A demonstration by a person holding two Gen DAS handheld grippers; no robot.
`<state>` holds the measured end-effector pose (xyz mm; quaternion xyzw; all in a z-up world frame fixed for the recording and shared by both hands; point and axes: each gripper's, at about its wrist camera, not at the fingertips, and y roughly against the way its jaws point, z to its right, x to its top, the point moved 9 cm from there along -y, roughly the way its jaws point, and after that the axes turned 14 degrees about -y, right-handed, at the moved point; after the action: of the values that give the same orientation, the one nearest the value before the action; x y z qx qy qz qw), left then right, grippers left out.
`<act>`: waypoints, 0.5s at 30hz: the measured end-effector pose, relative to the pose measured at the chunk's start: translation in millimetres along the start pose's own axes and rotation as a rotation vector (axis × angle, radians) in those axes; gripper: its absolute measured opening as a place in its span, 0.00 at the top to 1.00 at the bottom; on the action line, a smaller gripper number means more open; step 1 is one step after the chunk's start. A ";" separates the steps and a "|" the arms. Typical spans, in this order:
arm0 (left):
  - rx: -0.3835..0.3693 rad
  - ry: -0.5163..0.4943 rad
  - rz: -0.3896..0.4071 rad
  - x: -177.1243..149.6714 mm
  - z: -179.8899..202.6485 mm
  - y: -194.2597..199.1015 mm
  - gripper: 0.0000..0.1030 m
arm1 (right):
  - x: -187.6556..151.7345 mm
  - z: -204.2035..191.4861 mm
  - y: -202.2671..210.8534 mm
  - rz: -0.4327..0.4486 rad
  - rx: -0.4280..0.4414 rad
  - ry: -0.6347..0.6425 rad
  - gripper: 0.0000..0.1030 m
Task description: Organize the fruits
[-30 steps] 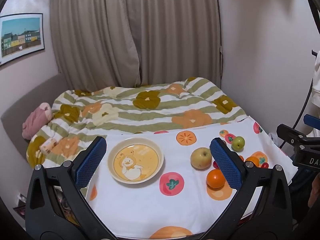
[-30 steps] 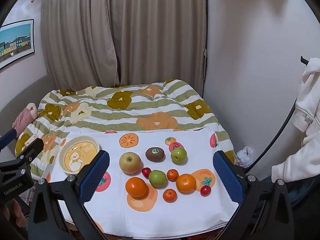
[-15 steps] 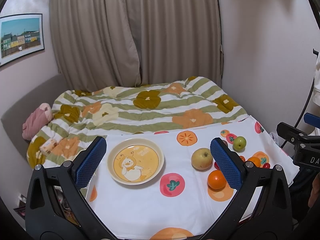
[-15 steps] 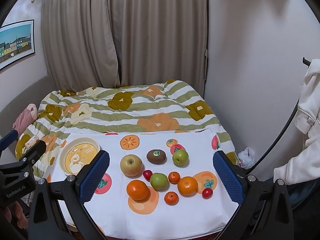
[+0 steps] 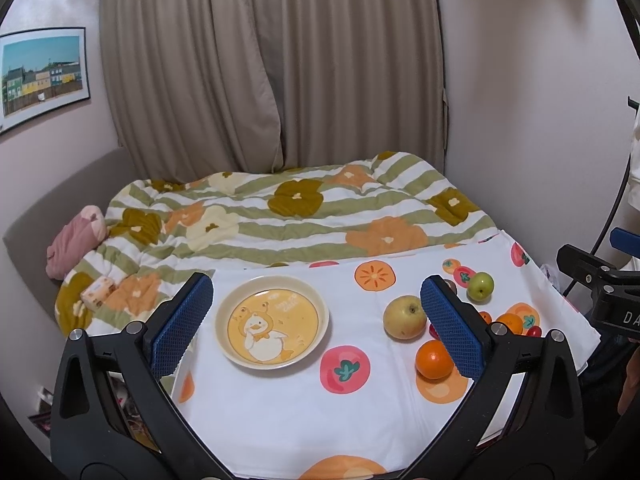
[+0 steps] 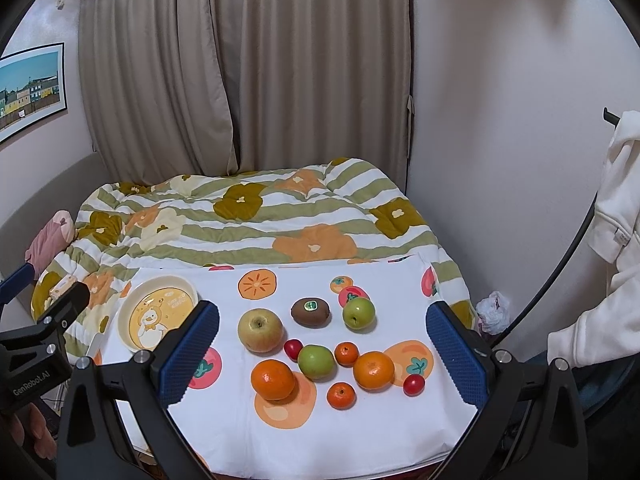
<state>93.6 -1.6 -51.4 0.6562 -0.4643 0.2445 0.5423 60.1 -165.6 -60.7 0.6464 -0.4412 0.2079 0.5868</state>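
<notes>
While nothing is picked yet, both claws hover wide open, empty.
Left view: left gripper frames the duck plate at centre; yellow apple lower right. Right view: right gripper brackets the fruit cluster (kiwi, orange nearest); neighbours crowd any grasp, so I'd take the outermost first.
</notes>
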 end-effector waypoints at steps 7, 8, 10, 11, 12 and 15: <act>0.001 -0.002 -0.001 0.2 1.7 0.0 0.00 | 1.9 -1.0 -1.9 -0.003 -0.003 -0.001 0.00; 0.001 -0.003 0.000 -0.2 2.1 0.5 0.00 | 1.7 -1.4 -1.9 -0.001 -0.004 -0.002 0.00; 0.002 -0.005 -0.001 0.3 3.5 0.9 0.00 | 2.0 -0.6 -0.2 0.001 -0.006 -0.003 0.00; 0.002 -0.005 0.000 0.5 3.2 1.0 0.00 | 2.3 -0.6 -0.3 0.000 -0.005 -0.003 0.00; 0.003 -0.006 0.001 0.1 2.7 1.5 0.00 | 2.7 -0.3 -0.3 0.000 -0.005 -0.003 0.00; 0.002 -0.005 0.000 0.6 2.5 1.2 0.00 | 3.4 0.3 -0.5 -0.001 -0.005 -0.004 0.00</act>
<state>92.4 -4.2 -51.1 0.6573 -0.4655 0.2434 0.5404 62.3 -167.1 -58.4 0.6457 -0.4423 0.2052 0.5877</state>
